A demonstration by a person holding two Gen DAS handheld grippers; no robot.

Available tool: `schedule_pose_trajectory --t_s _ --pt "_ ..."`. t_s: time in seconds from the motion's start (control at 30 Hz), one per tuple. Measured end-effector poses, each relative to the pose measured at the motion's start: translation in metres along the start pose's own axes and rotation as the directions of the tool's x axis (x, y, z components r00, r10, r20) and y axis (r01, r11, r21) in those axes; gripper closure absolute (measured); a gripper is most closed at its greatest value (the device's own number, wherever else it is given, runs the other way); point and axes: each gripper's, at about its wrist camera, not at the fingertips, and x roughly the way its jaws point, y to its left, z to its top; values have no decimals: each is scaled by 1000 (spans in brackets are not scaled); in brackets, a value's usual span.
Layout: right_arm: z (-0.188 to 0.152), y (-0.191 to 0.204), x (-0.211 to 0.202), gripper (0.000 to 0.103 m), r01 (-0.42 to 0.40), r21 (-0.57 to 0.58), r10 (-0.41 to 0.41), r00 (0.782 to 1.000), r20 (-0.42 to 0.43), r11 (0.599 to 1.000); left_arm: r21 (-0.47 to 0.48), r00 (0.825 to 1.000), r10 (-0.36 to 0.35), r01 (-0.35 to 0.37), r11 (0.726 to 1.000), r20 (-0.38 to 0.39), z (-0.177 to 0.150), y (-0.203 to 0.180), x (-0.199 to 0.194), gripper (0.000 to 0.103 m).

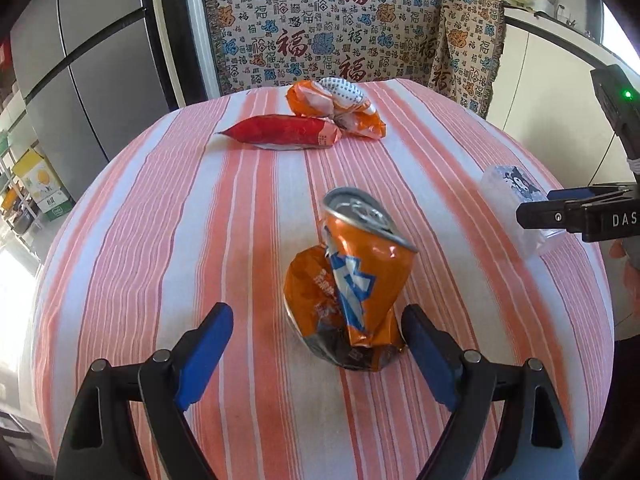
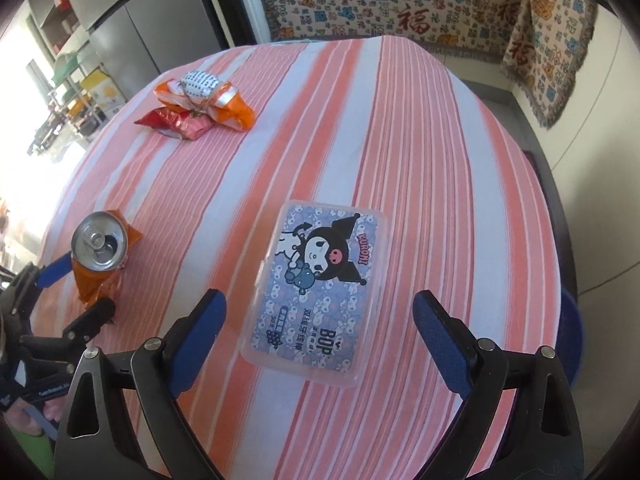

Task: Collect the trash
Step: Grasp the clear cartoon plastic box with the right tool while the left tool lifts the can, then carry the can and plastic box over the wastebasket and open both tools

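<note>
Both grippers gape wide – the left gripper loose around the crushed can, the right gripper over the plastic box, gripping nothing.

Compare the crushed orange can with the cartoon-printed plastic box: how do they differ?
The crushed orange can stands dented and crumpled; the plastic box lies flat and undamaged. The can is metal and opened; the box is clear plastic with its lid closed. Both rest on the striped tablecloth.
</note>
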Motion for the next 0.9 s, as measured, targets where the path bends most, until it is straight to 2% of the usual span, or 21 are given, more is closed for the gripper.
schedule_pose_trajectory --t_s 0.2,0.27,0.4,0.43,0.47,0.5,0.53,0.63,0.9 --pt "2 4 0 8 17 -13 -17 1000 -3 1000 -18 999 -22 23 1000 46 7 -1 -9 15" --pt "5 3 0 8 28 -15 -28 1000 -6 1000 5 998 -26 25 1000 53 13 -7 -10 15" --pt "10 2 3 9 38 -9 -38 999 -13 999 76 998 12 -17 997 66 22 -25 -5 16" --pt "10 2 4 12 37 -11 -37 999 -17 999 83 998 16 -22 996 66 24 -27 -3 18" --pt "11 2 6 21 37 -11 -38 999 -22 999 87 997 15 -21 996 70 25 -28 -2 30" --pt "10 2 7 29 35 -11 -35 999 -29 999 91 998 7 -13 996 67 25 -29 -1 50" --pt "10 1 6 36 33 -8 -33 999 -26 999 91 998 -6 1 996 56 25 -28 1 58" --pt "5 0 -5 37 30 -13 -30 1000 4 999 74 998 -15 10 997 64 25 -26 -2 58" --pt "-12 -9 -39 37 -3 -27 5 998 69 1000 20 991 -106 105 994 84 29 -40 -14 58"
